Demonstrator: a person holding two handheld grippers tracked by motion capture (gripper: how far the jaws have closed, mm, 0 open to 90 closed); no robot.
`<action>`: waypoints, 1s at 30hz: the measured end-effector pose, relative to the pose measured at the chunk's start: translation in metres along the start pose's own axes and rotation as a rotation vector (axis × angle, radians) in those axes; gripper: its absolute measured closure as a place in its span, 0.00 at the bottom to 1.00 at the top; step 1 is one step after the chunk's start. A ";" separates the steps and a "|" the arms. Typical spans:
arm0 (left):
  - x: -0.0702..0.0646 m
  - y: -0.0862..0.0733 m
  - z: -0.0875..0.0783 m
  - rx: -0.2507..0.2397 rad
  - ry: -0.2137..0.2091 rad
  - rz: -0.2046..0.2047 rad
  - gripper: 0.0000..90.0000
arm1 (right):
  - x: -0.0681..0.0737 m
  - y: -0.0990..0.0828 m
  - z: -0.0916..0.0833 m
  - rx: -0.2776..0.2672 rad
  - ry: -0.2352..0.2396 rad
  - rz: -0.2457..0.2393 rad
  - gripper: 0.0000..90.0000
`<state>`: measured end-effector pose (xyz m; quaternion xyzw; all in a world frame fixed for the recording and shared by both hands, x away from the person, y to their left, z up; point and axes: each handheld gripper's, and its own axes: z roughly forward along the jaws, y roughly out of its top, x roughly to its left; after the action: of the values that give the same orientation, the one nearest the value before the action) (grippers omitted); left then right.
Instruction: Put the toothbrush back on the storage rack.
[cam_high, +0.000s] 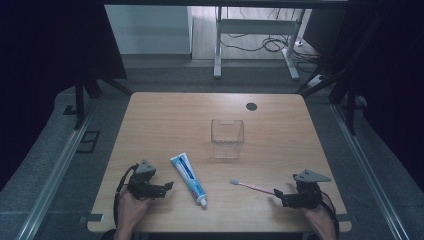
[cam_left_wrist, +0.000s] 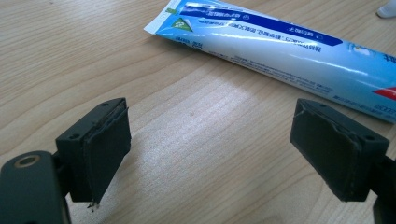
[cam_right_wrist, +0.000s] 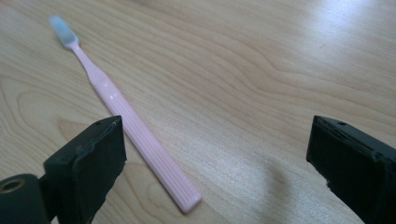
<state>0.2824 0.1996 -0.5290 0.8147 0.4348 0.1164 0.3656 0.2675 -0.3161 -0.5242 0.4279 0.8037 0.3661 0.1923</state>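
A blue and white toothpaste tube (cam_high: 189, 179) lies flat on the wooden table (cam_high: 165, 120), cap toward me. My left gripper (cam_high: 169, 187) rests just left of it, open and empty; the tube (cam_left_wrist: 289, 51) lies beyond its fingertips (cam_left_wrist: 105, 144). A pink toothbrush (cam_high: 252, 186) lies at the right, head pointing left. My right gripper (cam_high: 278, 194) stands open at the handle's end. In the right gripper view the toothbrush (cam_right_wrist: 126, 121) runs beside the left fingertip (cam_right_wrist: 95, 158), its handle tip between the jaws. A clear plastic cup (cam_high: 227, 138) stands upright mid-table.
A dark round grommet (cam_high: 251, 106) sits near the table's far edge. Beyond the table are a white desk frame (cam_high: 255, 30) and cables on the floor. Metal rails run along both sides of the table.
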 end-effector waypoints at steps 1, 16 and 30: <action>0.000 0.000 0.000 0.001 -0.003 0.002 0.14 | 0.000 0.001 -0.001 0.008 0.000 0.008 0.11; -0.005 0.001 -0.001 -0.020 0.011 0.050 0.14 | 0.000 0.012 -0.006 0.081 0.057 0.031 0.66; -0.007 0.002 0.001 -0.010 0.015 0.072 0.14 | 0.001 0.015 -0.002 0.096 0.103 -0.063 1.00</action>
<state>0.2798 0.1929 -0.5275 0.8271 0.4071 0.1377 0.3623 0.2742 -0.3100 -0.5116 0.3917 0.8423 0.3423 0.1413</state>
